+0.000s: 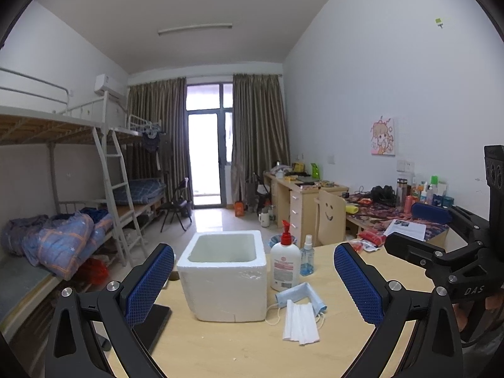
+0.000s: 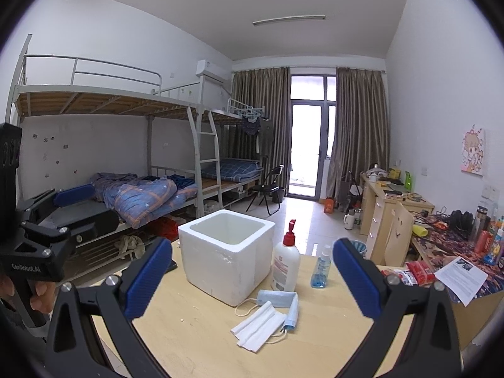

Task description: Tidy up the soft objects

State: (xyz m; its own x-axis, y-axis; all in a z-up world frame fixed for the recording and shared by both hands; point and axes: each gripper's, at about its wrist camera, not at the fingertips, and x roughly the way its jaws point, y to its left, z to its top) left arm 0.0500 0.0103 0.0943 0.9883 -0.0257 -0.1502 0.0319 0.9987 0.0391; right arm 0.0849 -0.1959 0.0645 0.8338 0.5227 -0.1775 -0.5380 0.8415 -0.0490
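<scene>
Left wrist view: left gripper (image 1: 253, 286) jaws wide apart, holding nothing. Face masks (image 1: 300, 313) lie flat on the counter (image 1: 220, 346), lower centre of frame, between the jaws & nearer the right one, just right of the white foam box (image 1: 225, 278). Lotion pump bottle (image 1: 285, 261) stands behind them.

Right wrist view: right gripper (image 2: 252, 278) jaws also wide apart, empty. Masks (image 2: 271, 318) sit lower centre, between the jaws, touching the box's (image 2: 226, 255) front corner.
</scene>
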